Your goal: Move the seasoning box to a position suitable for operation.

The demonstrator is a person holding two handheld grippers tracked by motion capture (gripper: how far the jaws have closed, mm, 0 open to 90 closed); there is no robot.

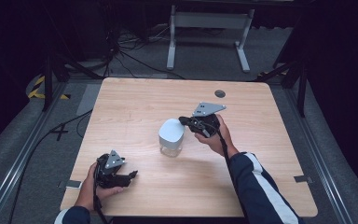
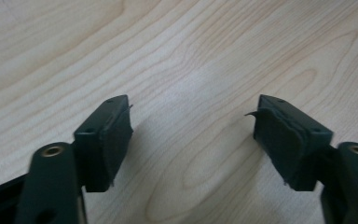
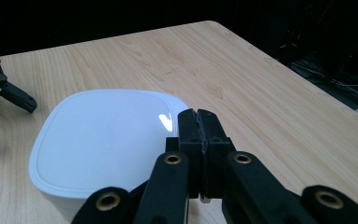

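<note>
A clear jar (image 1: 171,147) with a white rounded-square lid (image 1: 171,130) stands near the middle of the wooden table (image 1: 135,107). My right gripper (image 1: 183,121) is at the lid's right edge. In the right gripper view its jaws (image 3: 199,125) are pressed shut together just above the lid (image 3: 102,135), with nothing visible between them. My left gripper (image 1: 133,175) rests low near the table's front left, well apart from the jar. Its jaws (image 2: 191,109) stand wide open over bare wood. The left gripper's fingers (image 3: 9,93) also show at the far left of the right gripper view.
A dark round grommet (image 1: 220,93) sits in the tabletop near the far edge. Behind the table on the grey floor stand a white metal frame (image 1: 209,28) and loose cables (image 1: 130,51). Metal rails (image 1: 23,154) run along both sides of the table.
</note>
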